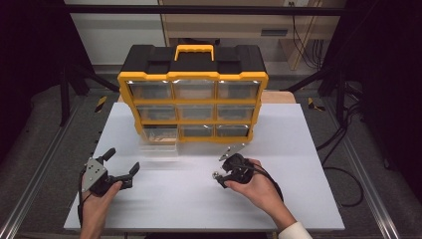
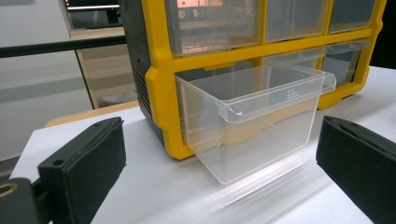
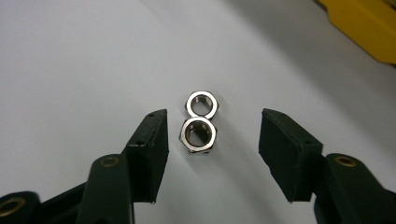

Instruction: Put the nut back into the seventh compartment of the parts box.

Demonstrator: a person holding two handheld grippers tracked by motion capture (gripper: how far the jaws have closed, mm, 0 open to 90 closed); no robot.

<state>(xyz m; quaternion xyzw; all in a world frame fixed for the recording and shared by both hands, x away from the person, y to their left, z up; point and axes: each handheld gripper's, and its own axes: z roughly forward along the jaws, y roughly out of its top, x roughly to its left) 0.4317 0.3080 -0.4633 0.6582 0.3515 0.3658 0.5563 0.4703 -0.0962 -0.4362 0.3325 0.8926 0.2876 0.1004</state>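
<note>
Two hex nuts [image 3: 201, 126] are seen lying on the white table top [image 1: 298, 164], touching each other, one just behind the other in the right gripper view. They lie between the jaws of the right gripper [image 3: 212, 140], which stand apart on either side with bare table showing between each pad and the nuts; nothing is clamped. In the high view the right gripper [image 1: 219, 174] is held low over the table, near the front of the yellow-and-black drawer organizer [image 1: 193, 94]. The left gripper [image 1: 122, 162] is held with its jaws wide apart and empty, well to the left. A clear plastic drawer [image 2: 254, 116] is pulled partly out of the organizer's bottom row.
</note>
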